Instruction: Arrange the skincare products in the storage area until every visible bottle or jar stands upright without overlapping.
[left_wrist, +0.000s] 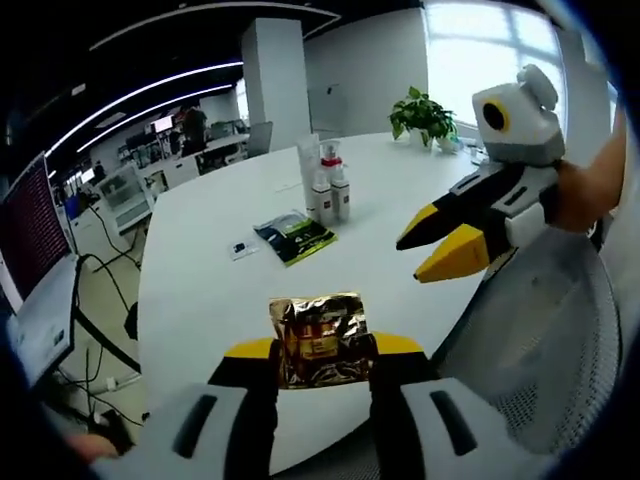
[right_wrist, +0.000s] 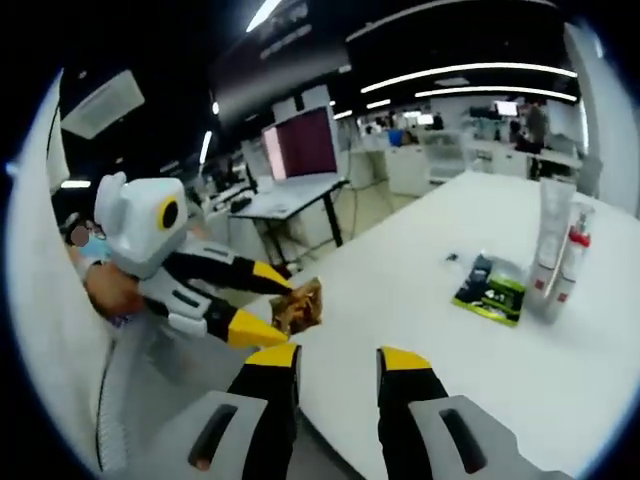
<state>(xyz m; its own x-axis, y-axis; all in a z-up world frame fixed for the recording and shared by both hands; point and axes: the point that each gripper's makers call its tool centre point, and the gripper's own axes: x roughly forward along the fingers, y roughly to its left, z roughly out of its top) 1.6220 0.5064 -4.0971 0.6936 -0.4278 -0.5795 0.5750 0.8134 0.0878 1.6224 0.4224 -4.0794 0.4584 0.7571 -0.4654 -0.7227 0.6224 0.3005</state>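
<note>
My left gripper (left_wrist: 323, 348) is shut on a crinkled gold foil packet (left_wrist: 320, 340) just above the near edge of the white table (left_wrist: 200, 300). The right gripper view has that gripper (right_wrist: 275, 305) at the left with the gold packet (right_wrist: 300, 305) in its tips. Far across the table a white tube and two small bottles with red-topped caps (left_wrist: 325, 185) stand upright close together; they appear again at the right (right_wrist: 555, 250). A green and black sachet (left_wrist: 295, 237) lies flat in front of them. My right gripper (right_wrist: 337, 362) is open and holds nothing; it hovers to the right (left_wrist: 410, 260).
A small dark item (left_wrist: 240, 248) lies left of the sachet (right_wrist: 490, 290). A potted plant (left_wrist: 423, 115) stands at the table's far end. A mesh chair (left_wrist: 560, 340) is at the right. A monitor (right_wrist: 300, 145) and office desks lie beyond the table (right_wrist: 420, 300).
</note>
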